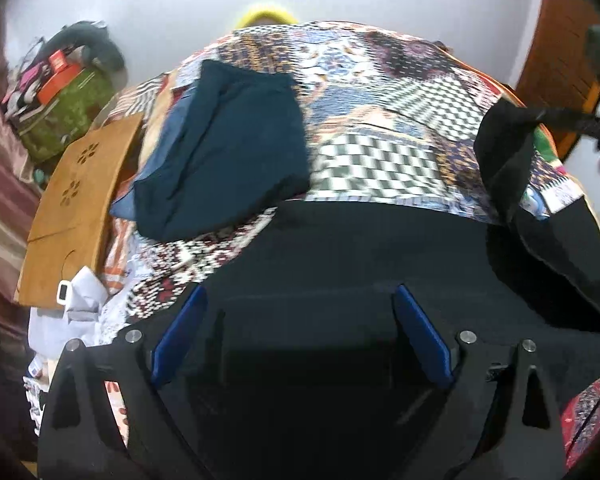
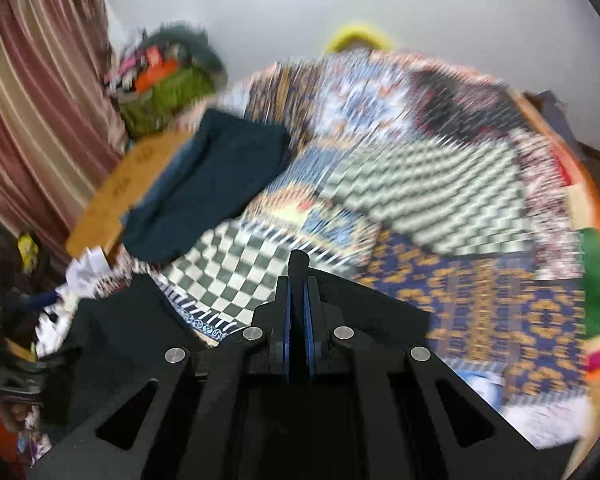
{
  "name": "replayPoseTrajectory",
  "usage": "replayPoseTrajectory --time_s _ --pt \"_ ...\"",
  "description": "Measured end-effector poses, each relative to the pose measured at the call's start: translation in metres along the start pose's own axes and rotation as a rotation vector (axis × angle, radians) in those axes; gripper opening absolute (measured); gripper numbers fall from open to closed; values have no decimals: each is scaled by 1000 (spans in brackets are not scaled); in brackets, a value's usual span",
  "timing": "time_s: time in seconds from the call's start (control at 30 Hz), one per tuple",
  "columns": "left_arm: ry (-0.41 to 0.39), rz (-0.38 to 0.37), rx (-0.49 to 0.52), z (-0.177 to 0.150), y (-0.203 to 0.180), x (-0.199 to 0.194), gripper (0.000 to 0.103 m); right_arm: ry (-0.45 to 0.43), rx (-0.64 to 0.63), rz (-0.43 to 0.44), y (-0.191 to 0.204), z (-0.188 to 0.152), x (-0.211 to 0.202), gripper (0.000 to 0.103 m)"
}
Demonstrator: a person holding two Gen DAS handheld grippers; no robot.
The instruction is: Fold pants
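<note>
While spread on the quilt (image 1: 400, 120), black pants (image 1: 340, 248): left fingers (image 1: 420, 332) wide apart (empty), right fingers (image 2: 314, 312) pinching cloth.

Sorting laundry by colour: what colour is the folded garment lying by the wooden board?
Dark teal folded garment, plain, no pattern; clearest in the left wrist view.

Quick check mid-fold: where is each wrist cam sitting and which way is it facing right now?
Left wrist: rides the left gripper, jaws apart, low over the black pants, facing across the patchwork quilt to the wall; the right gripper lifts a pants corner at right.
Right wrist: rides the right gripper, raised, shut on black pants fabric, blurred.
Shared: quilt, folded teal garment, wooden board.
</note>
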State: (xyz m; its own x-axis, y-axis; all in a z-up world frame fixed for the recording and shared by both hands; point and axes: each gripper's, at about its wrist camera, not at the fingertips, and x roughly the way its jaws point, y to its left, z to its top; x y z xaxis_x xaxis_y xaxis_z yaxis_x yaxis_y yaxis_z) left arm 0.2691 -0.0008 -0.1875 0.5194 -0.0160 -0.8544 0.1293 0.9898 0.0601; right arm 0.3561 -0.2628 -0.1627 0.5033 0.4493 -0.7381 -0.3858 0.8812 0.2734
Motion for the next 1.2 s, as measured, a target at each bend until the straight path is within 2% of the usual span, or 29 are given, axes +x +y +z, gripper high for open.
replayPoseTrajectory --time_s 0.27,0.37,0.47,0.6,0.8,0.87,1.03,1.1,1.17,1.2 --pt "73 -111 81 -1 -75 1 95 -237 66 -63 -43 2 -146 5" --pt "80 -110 132 -9 -105 0 95 -276 54 -87 -50 -10 -182 5" --pt "99 -122 164 -17 -128 1 95 -242 35 -132 -56 -34 -191 5" --pt "98 -108 187 -27 -147 3 96 -141 72 -174 -76 -81 -181 5" --pt "99 -120 185 -31 -156 1 97 -10 158 -223 -104 -155 -168 5" --pt "90 -113 189 -33 -159 -1 98 9 174 -232 -111 -177 -166 5" --pt "75 -117 186 -36 -160 -3 98 66 207 -262 -117 -212 -158 5" --pt "63 -120 185 -38 -159 -4 98 78 195 -309 -112 -213 -158 9" --pt "50 -125 173 -40 -156 -8 98 71 190 -354 -107 -209 -163 25" --pt "41 -127 166 -40 -154 -10 98 66 186 -389 -104 -205 -167 29"
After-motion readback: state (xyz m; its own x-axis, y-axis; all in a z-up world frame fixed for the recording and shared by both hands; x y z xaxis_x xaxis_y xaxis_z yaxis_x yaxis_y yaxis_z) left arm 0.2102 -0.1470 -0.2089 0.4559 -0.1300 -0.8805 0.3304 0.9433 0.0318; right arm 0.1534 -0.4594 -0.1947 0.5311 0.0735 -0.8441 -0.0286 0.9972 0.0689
